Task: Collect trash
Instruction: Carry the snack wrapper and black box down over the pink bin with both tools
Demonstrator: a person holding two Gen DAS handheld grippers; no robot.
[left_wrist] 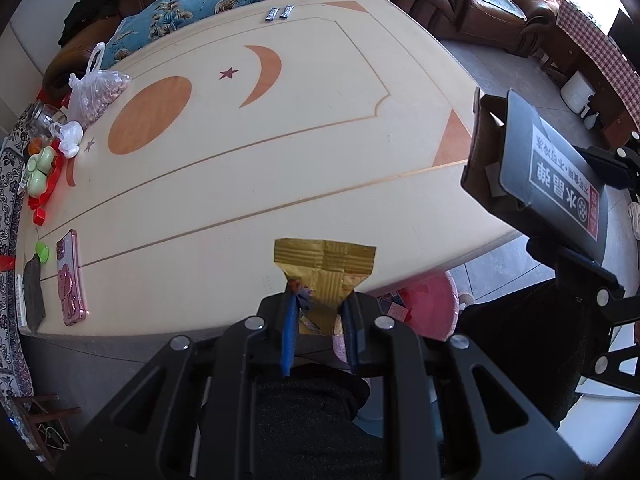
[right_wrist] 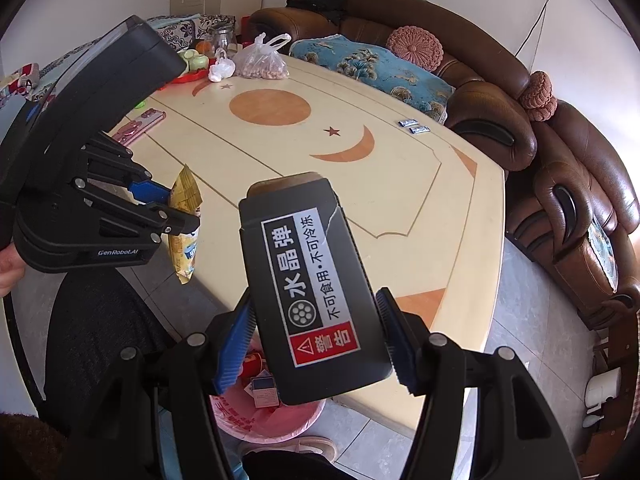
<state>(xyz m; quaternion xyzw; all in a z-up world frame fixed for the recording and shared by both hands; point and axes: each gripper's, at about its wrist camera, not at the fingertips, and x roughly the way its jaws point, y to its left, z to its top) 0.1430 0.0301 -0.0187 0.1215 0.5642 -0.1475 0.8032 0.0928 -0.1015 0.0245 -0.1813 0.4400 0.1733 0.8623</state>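
My left gripper (left_wrist: 320, 304) is shut on a crumpled gold snack wrapper (left_wrist: 325, 266), which hangs over the near edge of the cream table (left_wrist: 224, 184). From the right wrist view the same gripper (right_wrist: 178, 208) and wrapper (right_wrist: 185, 224) sit at the left. My right gripper (right_wrist: 316, 332) is shut on a black cardboard box with a white and red warning label (right_wrist: 312, 280); its blue pads press both long sides. The box (left_wrist: 552, 168) is also at the right of the left wrist view. A pink trash bin (right_wrist: 264, 420) stands on the floor below both grippers.
Two small dark sachets (right_wrist: 414, 126) lie near the table's far edge. A plastic bag of nuts (left_wrist: 98, 92), a red tray with green items (left_wrist: 42, 168) and a phone in a pink case (left_wrist: 72, 280) crowd the left end. A brown leather sofa (right_wrist: 560, 168) wraps around the table.
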